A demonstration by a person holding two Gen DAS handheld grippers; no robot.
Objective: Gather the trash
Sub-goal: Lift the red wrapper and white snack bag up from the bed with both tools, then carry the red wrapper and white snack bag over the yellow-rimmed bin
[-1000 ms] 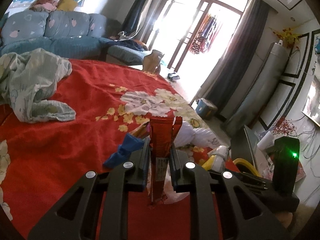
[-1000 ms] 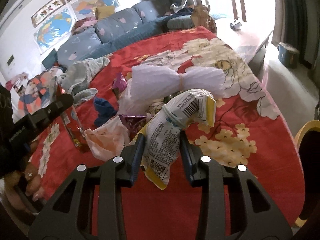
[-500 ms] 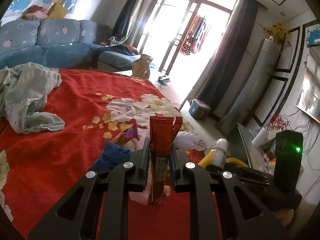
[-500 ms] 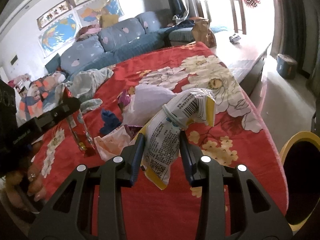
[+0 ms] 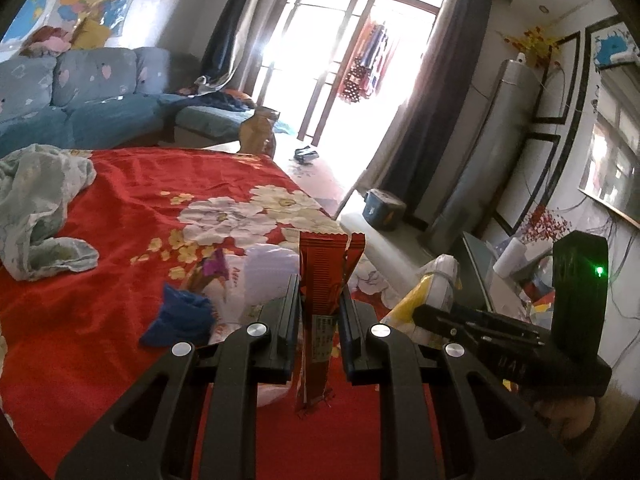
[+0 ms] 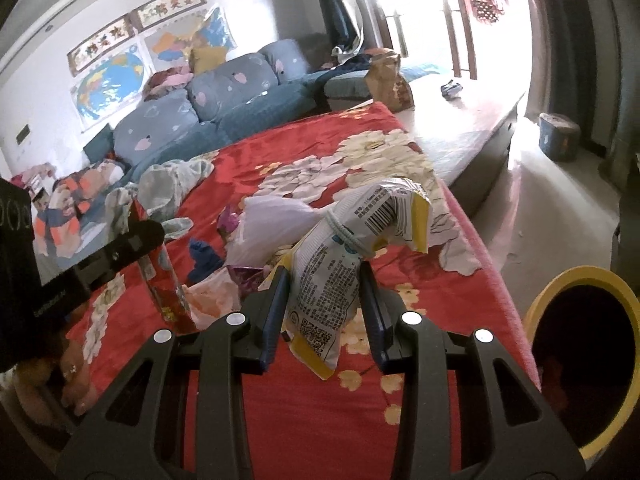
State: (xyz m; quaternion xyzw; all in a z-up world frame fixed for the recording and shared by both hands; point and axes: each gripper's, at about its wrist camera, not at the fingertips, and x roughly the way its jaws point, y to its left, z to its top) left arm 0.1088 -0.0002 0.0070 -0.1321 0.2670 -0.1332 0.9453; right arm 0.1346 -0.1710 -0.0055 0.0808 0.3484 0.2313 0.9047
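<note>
My left gripper (image 5: 319,300) is shut on a long red snack wrapper (image 5: 324,276), held upright above the red floral bedspread (image 5: 120,208). My right gripper (image 6: 324,280) is shut on a white and yellow snack bag (image 6: 344,264) tied with a band; it also shows in the left wrist view (image 5: 432,280). On the bedspread lie a white plastic bag (image 6: 272,220), a blue scrap (image 5: 176,316), a purple wrapper (image 5: 214,268) and an orange-tinted bag (image 6: 212,296). A yellow-rimmed bin (image 6: 580,360) stands beside the bed at the right.
A pale green cloth (image 5: 36,208) lies crumpled on the bedspread's left. A blue sofa (image 5: 80,108) runs behind the bed. A blue box (image 5: 384,208) sits on the floor near the curtains. The bed's edge (image 6: 480,240) drops to the floor on the right.
Both grippers have risen and drawn back from the trash pile while keeping their wrappers. The yellow bin has come into the right wrist view at lower right.
</note>
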